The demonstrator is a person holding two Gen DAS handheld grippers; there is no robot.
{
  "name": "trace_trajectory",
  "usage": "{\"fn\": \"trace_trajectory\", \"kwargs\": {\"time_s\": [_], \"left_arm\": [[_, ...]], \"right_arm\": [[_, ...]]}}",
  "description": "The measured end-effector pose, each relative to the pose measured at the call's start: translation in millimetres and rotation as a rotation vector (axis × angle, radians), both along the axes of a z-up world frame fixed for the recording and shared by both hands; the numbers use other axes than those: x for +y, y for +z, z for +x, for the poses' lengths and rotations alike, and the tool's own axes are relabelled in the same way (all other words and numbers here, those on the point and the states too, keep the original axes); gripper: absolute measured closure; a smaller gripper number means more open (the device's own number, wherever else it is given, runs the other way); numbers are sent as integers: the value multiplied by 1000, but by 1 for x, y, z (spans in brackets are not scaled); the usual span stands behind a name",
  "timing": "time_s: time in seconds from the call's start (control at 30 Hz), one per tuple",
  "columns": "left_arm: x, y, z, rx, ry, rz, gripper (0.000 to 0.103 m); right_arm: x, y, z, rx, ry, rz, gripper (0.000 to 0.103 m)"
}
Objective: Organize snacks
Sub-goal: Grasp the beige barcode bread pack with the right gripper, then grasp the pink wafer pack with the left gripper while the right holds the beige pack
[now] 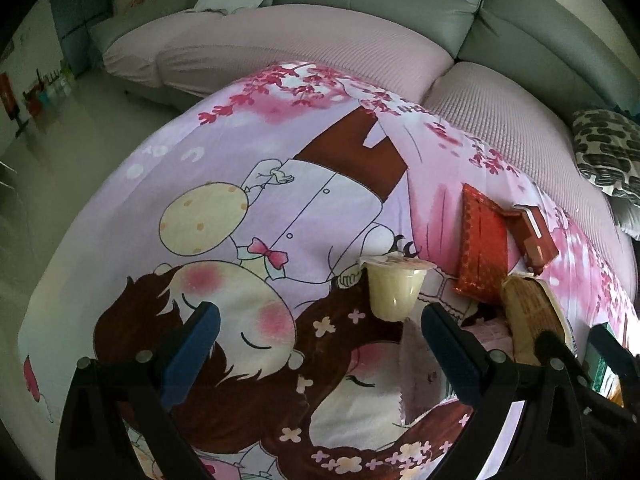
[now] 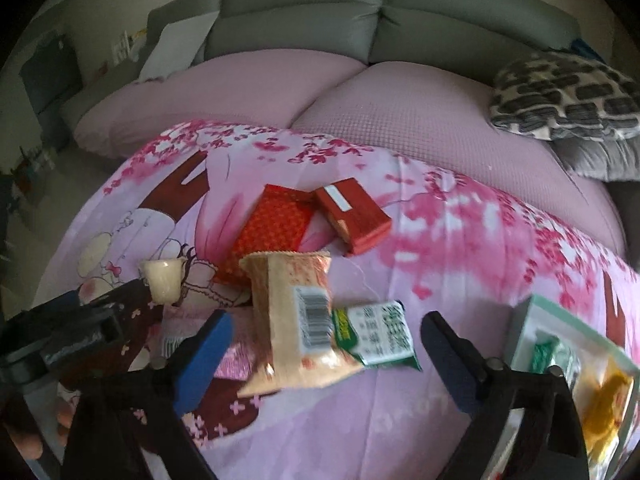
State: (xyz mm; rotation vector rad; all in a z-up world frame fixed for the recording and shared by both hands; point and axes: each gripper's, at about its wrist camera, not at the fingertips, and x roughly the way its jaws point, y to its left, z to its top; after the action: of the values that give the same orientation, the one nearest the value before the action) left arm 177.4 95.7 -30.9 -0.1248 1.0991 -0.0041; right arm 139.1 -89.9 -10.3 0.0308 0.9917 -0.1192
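A home living room: beyond the jaws stands a grey-green sofa [image 2: 380, 20] with pink seat covers, a patterned cushion [image 2: 568, 96] to their right, and a cartoon-print sheet [image 1: 280, 216] spread beneath them.

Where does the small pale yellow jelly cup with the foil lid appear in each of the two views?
Left wrist view: small pale yellow jelly cup stands just right of centre, beyond the open left tool.
Right wrist view: the cup is at middle left, beside the left tool's dark body.
Shared landmark: flat red patterned packet, right of the cup.
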Motion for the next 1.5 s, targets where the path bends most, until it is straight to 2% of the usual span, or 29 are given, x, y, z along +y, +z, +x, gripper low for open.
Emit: {"fn": "trace_trajectory", "kwargs": {"time_s": [0.27, 0.6, 0.73, 0.93, 1.13, 1.33, 1.5], "left_arm": [[1, -1, 2, 16, 1, -9, 3], [-13, 1, 0, 14, -46, -8, 3], [-21, 1, -1, 16, -76, -9, 3], [-31, 0, -2, 15, -105, 3, 3], [-24, -7, 3, 20, -31, 25, 3], [-22, -20, 3, 81, -17, 20, 3], [-30, -22, -3, 121, -46, 31, 3]], "right_arm": [[9, -18, 15, 50, 27, -2, 27], [8, -20, 3, 56, 32, 21, 60], [6, -18, -7, 46, 27, 27, 61], [-6, -13, -28, 18, -17, 88, 63], [-15, -7, -51, -4, -51, 108, 63], [-21, 2, -72, -18, -75, 121, 63], [-28, 7, -88, -27, -103, 125, 63]]}}
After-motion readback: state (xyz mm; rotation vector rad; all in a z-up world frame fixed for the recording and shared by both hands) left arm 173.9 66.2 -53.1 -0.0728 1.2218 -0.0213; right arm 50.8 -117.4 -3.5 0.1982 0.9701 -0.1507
